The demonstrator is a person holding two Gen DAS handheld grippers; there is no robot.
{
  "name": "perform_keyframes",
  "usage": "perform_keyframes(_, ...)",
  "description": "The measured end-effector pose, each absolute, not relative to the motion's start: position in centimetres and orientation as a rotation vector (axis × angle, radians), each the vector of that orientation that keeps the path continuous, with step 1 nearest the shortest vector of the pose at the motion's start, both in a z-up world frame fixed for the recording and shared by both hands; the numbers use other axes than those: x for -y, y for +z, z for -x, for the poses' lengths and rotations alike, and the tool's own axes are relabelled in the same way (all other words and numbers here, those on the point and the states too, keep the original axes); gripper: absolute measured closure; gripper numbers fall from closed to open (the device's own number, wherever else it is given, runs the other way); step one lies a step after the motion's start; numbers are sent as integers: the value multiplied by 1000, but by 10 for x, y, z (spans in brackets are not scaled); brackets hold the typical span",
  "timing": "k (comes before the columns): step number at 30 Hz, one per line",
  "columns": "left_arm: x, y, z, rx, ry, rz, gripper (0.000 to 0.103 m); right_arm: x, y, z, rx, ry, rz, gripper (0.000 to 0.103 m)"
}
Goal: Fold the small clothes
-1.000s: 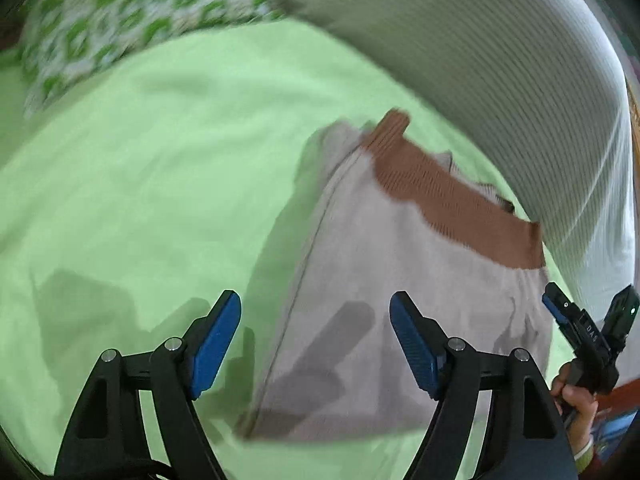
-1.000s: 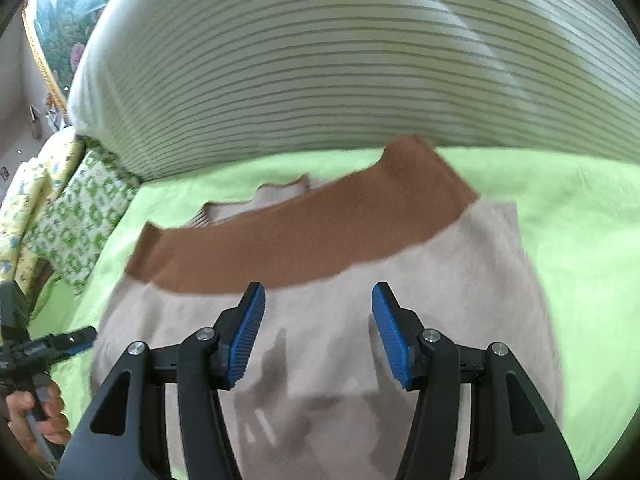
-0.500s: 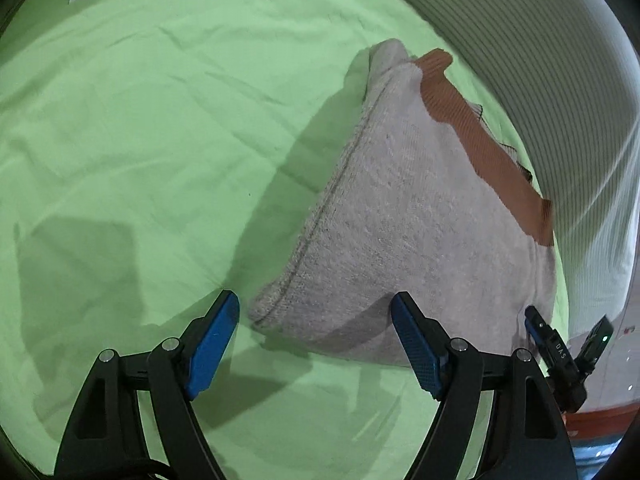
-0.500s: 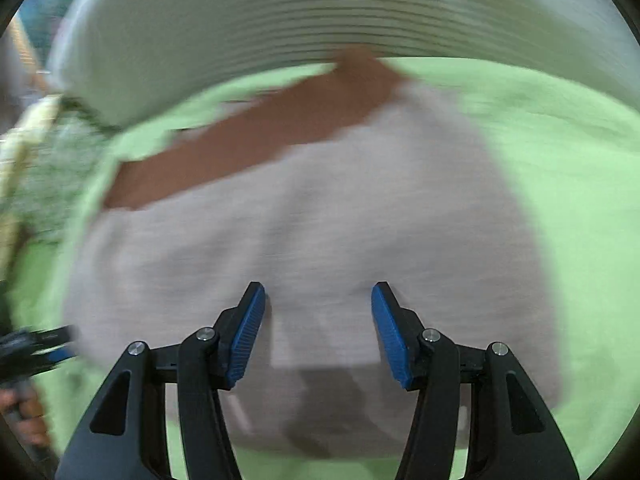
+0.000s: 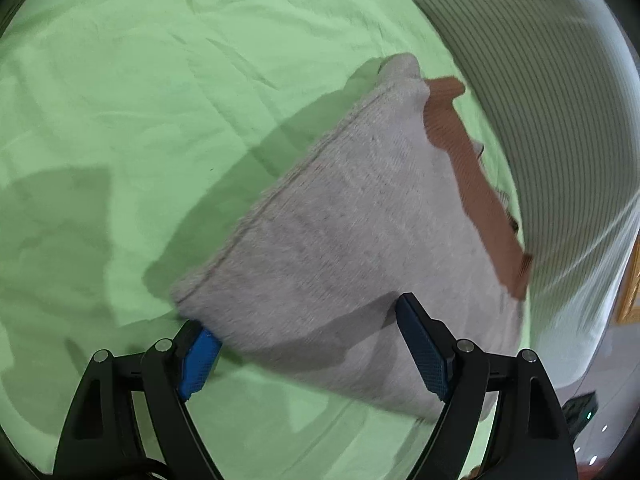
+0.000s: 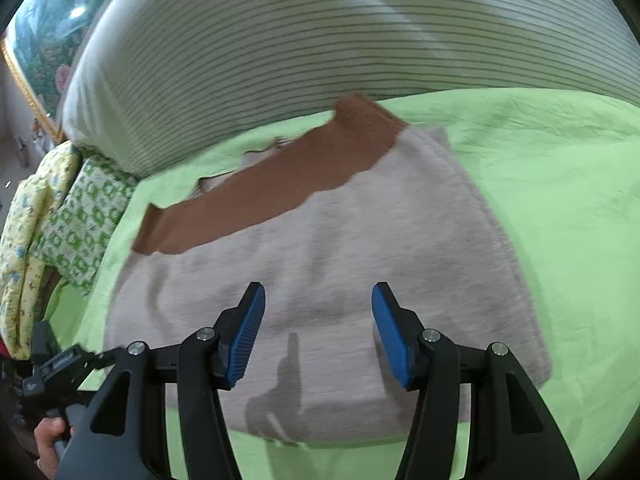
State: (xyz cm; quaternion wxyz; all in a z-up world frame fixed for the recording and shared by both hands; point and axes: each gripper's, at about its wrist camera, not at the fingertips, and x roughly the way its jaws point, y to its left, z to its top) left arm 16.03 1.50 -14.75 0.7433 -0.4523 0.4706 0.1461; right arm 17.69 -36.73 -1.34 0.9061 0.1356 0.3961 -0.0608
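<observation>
A folded grey-beige knit garment (image 5: pixel 348 220) with a brown ribbed band (image 5: pixel 476 184) lies on the green bedsheet (image 5: pixel 140 120). My left gripper (image 5: pixel 316 340) is open, its jaws astride the garment's near corner, the left pad (image 5: pixel 200 354) partly under the edge. In the right wrist view the garment (image 6: pixel 320 264) and its brown band (image 6: pixel 272 192) lie flat. My right gripper (image 6: pixel 318 332) is open just above the garment's near half, holding nothing. The left gripper (image 6: pixel 60 364) shows at the lower left there.
A large striped pillow (image 6: pixel 320 40) lies right behind the garment, also seen in the left wrist view (image 5: pixel 552 100). Green-patterned cushions (image 6: pixel 80 224) and a yellow one sit at the bed's far left. A framed picture (image 6: pixel 44 40) hangs behind.
My left gripper has moved in low to the garment's near corner, which now lies between its jaws. My right gripper stayed open above the garment, with some shake.
</observation>
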Motion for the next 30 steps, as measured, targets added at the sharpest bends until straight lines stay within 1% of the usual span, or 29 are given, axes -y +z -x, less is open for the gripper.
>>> perform_keyframes(2,-12,-148,-167,-1003,318,1014,21,361,-15,-180,-825,-103,-275,46)
perform_keyframes(3,-13,-148,-168,-994,315,1021,24,358,-16,-178,-827,-98,-268,46)
perform_keyframes(6,-10,-150,-172,-990,291,1018,44,350,-19,-183,-833,-57,-245,46)
perform_keyframes(7,-11,-151,-171,-992,283,1019,52,347,-20,-186,-836,-38,-241,55)
perform_keyframes(8,-12,-152,-171,-991,274,1025,57,342,-23,-193,-849,-5,-232,68)
perform_keyframes(9,-12,-152,-171,-992,267,1027,63,337,-27,-200,-867,17,-213,73)
perform_keyframes(10,-12,-153,-171,-992,260,1026,68,333,-31,-207,-880,37,-197,80)
perform_keyframes(11,-12,-152,-171,-992,253,1020,70,327,-35,-214,-890,69,-186,86)
perform_keyframes(12,-12,-150,-173,-991,247,1009,73,320,-40,-222,-903,103,-175,86)
perform_keyframes(16,-9,-145,-177,-994,233,960,79,301,-64,-249,-970,148,-114,88)
perform_keyframes(18,-7,-142,-179,-994,225,934,80,303,-76,-266,-988,82,-67,99)
perform_keyframes(19,-6,-140,-181,-993,221,923,81,309,-80,-275,-977,53,-76,103)
perform_keyframes(22,-4,-134,-184,-985,210,909,82,318,-79,-288,-957,25,-149,103)
perform_keyframes(24,-4,-128,-184,-978,204,891,83,313,-72,-289,-943,26,-149,103)
perform_keyframes(27,-1,-116,-184,-961,176,867,85,315,-63,-279,-927,62,-212,103)
perform_keyframes(30,10,-94,-189,-932,139,801,86,326,-57,-260,-889,-11,-219,100)
